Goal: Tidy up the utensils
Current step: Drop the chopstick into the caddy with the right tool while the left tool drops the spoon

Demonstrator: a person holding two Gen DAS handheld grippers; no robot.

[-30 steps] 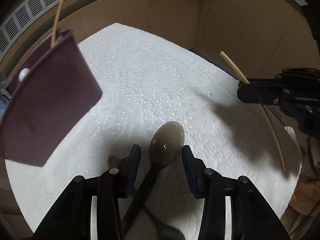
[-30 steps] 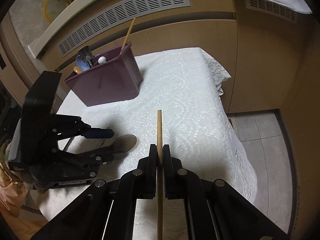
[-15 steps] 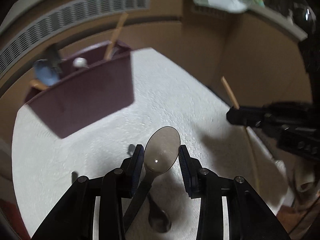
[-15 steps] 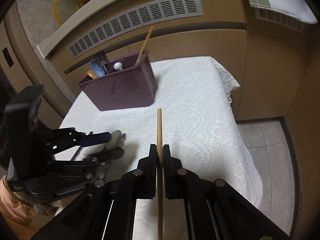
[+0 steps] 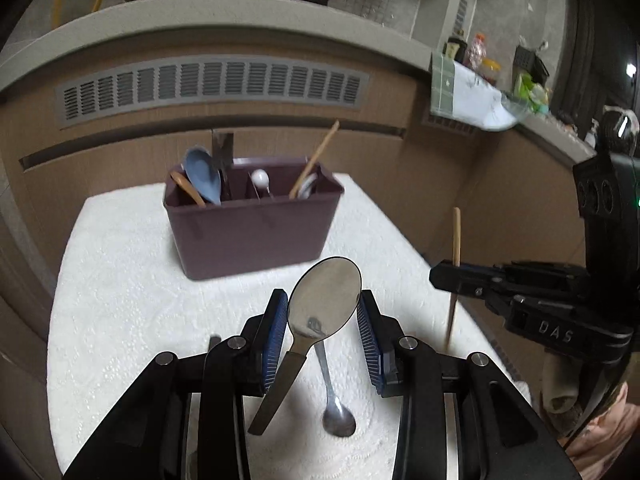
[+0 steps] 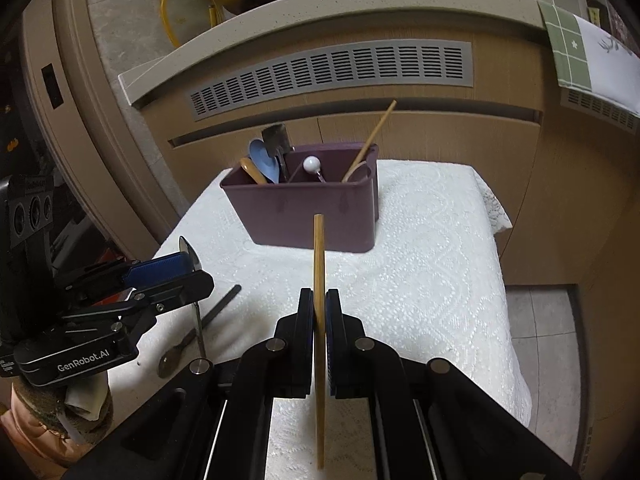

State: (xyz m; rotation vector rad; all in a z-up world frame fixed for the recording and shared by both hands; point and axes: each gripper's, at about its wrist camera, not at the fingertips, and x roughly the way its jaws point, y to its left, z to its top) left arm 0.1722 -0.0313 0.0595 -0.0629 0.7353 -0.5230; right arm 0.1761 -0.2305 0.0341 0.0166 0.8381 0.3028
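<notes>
My left gripper (image 5: 322, 308) is shut on a metal spoon (image 5: 324, 300), bowl up, held above the white-cloth table (image 5: 120, 280). My right gripper (image 6: 319, 304) is shut on a wooden chopstick (image 6: 319, 256), held upright; it also shows in the left wrist view (image 5: 455, 236). A purple utensil caddy (image 5: 252, 232) stands at the table's back, holding a blue spoon (image 5: 204, 178), a wooden spoon, a white-tipped utensil and one chopstick (image 5: 316, 156). The caddy also shows in the right wrist view (image 6: 308, 212). A small metal spoon (image 5: 334, 400) lies on the cloth below my left gripper.
A dark-handled utensil (image 6: 218, 306) lies on the cloth beside the small spoon (image 6: 176, 354). A wooden wall with a vent grille (image 6: 332, 72) rises right behind the table. The table's right edge drops to a tiled floor (image 6: 540, 320).
My left gripper has lifted the spoon off the cloth and tilted up toward the caddy. My right gripper, still holding the chopstick, has moved closer to the caddy.
</notes>
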